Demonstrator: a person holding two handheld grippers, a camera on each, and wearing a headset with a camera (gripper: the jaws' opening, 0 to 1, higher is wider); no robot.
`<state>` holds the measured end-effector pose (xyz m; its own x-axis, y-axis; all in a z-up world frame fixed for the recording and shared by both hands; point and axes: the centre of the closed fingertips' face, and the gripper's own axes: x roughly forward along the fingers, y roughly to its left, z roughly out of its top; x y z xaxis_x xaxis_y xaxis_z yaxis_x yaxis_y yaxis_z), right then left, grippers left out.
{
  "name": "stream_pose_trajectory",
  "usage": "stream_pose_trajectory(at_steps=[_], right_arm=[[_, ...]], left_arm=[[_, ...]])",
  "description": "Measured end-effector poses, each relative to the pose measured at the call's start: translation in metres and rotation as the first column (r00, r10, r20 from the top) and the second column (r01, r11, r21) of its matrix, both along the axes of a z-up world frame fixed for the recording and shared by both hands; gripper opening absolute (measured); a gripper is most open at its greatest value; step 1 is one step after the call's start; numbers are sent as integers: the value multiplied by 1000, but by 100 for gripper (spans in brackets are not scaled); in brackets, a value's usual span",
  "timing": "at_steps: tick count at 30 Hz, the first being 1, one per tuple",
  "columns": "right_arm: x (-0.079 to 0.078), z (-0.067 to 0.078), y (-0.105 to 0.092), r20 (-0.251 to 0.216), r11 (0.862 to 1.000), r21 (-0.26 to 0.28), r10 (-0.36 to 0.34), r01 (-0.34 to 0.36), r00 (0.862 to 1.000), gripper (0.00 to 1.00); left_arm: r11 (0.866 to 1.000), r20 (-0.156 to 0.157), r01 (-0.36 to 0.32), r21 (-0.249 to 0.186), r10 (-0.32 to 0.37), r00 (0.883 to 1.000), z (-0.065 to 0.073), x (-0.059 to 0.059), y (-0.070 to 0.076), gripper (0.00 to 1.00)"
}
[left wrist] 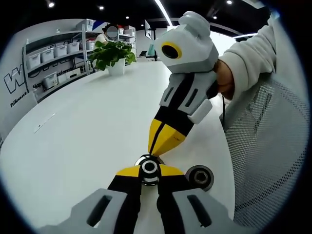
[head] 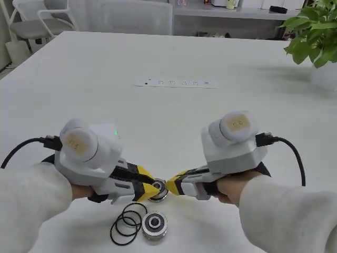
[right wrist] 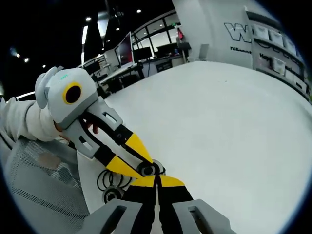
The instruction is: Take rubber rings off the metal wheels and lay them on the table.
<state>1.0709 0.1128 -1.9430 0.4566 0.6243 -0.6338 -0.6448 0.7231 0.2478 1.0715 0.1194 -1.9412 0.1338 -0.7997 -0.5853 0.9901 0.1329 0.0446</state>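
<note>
A small metal wheel (head: 159,192) sits low over the white table near its front edge. My left gripper (head: 151,190) is shut on it, one yellow jaw at each side of the wheel (left wrist: 148,169). My right gripper (head: 170,185) comes from the opposite side, shut, with its tips against the wheel's rim (right wrist: 147,169). I cannot tell whether it pinches anything. A second metal wheel (head: 154,224) lies on the table in front of them. Beside it on the left lie loose black rubber rings (head: 126,221).
A white power strip (head: 176,83) lies mid-table. At the far right of the table stands a potted plant (head: 313,31). A chair (head: 37,23) stands beyond the far left corner. Black cables trail from both grippers.
</note>
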Motion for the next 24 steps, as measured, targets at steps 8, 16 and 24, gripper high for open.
stream_pose_trajectory(at_steps=[8,16,24], right_arm=[[-1,3,4,15,1000,13,21,-22,1000,0],[-3,10,11,39,998,48,46,-48,998,0],[-5,12,17,34,997,65,50,-52,998,0]], left_arm=[[1000,4,3,0,-3,1000,1,0,0,7],[1000,-4,-6,-16,5,1000,1,0,1,7],[1000,9,15,5,-15,1000,2,0,4,7]])
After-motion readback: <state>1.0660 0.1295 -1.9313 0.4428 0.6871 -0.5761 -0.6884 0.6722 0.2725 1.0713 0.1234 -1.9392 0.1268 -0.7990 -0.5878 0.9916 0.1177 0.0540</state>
